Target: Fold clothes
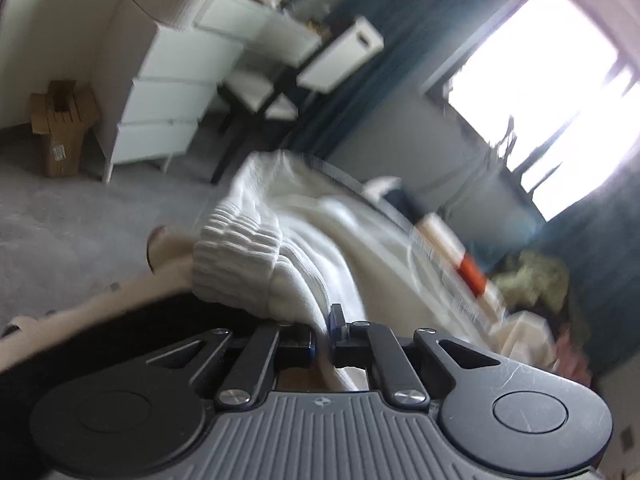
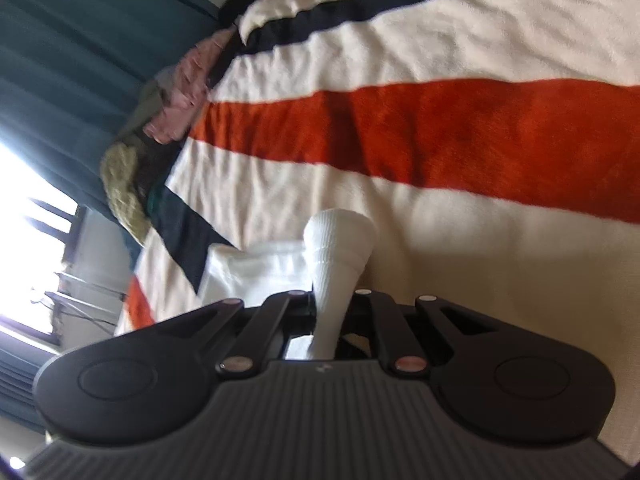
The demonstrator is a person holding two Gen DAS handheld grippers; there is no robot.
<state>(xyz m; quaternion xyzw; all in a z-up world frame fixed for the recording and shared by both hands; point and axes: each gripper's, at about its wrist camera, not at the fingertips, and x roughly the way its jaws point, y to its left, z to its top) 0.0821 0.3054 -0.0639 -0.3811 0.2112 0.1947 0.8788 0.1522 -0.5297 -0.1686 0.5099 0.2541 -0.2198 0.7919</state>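
Item 1, left gripper (image 1: 323, 330): I read its jaws as pinched together on a fold of the white garment (image 1: 280, 240), a ribbed knit piece whose cuff bunches up just ahead of the fingers. The cloth runs down between the fingers and shows again behind them, near the gripper body. The view is blurred and tilted.

Item 2, right gripper (image 2: 334, 300): jaws clamped on a ribbed white sleeve (image 2: 340, 248) that stands up out of the fingers in a rounded, cuffed end. A narrow tail of the same cloth passes back between the fingers toward the body.

Item 3, more white fabric (image 2: 256, 272): lies flat on the bed just left of the right gripper's fingers, touching the held sleeve at its base. I cannot tell whether it is the same garment that my left gripper holds.

Item 4, striped blanket (image 2: 440, 132): covers the bed under the work, with cream, orange-red and dark navy bands.

Item 5, heap of other clothes (image 2: 160, 120): pink, dark and yellow-green pieces at the blanket's far edge, against the teal curtain (image 2: 80, 40).

Item 6, room fittings in the left view: white chest of drawers (image 1: 172, 92), cardboard box (image 1: 62, 120) beside it on the grey carpet (image 1: 80, 220), a dark-framed chair (image 1: 260, 100), a bright window (image 1: 560, 88)
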